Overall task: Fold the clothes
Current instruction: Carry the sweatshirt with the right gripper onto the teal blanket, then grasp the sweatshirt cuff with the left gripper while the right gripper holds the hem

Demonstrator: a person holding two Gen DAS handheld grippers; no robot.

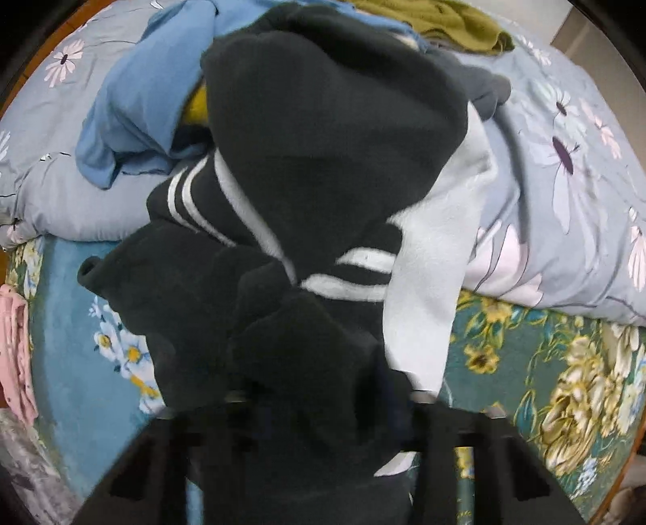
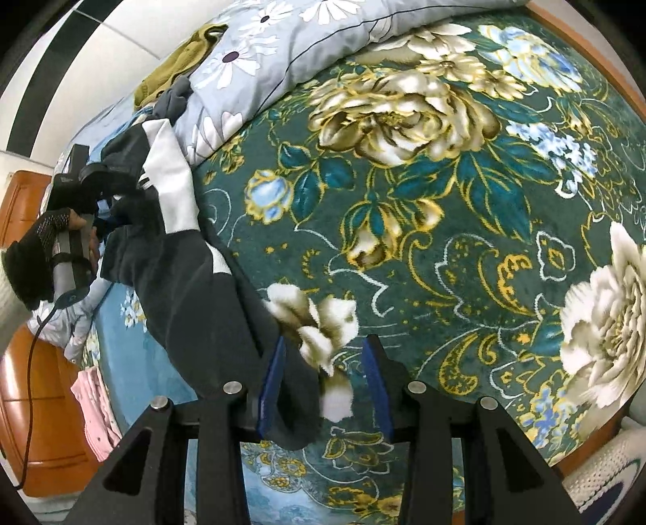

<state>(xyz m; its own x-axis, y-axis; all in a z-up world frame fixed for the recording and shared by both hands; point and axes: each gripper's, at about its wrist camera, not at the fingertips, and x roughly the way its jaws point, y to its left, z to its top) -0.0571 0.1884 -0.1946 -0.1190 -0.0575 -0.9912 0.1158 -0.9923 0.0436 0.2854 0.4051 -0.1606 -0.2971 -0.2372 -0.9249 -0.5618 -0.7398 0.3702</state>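
Note:
A black jacket (image 1: 315, 153) with white stripes and pale grey panels lies bunched on the bed. In the left wrist view its cloth is gathered right at my left gripper (image 1: 323, 408) and buries the fingers, which are shut on a fold of it. In the right wrist view a gloved hand holds that left gripper (image 2: 87, 190) at the far left. One dark sleeve (image 2: 194, 290) runs from there to my right gripper (image 2: 325, 343). The cuff lies between the blue pads (image 2: 272, 383), against the left one. The other pad stands clear of it, so the jaws are open.
A blue garment (image 1: 133, 113), an olive one (image 1: 444, 24) and something yellow (image 1: 198, 109) are heaped on the grey flowered quilt (image 1: 565, 161). A pink garment (image 1: 14, 351) lies at the left edge. The green flowered bedspread (image 2: 444, 202) stretches right, and a wooden bed frame (image 2: 40, 404) borders the left.

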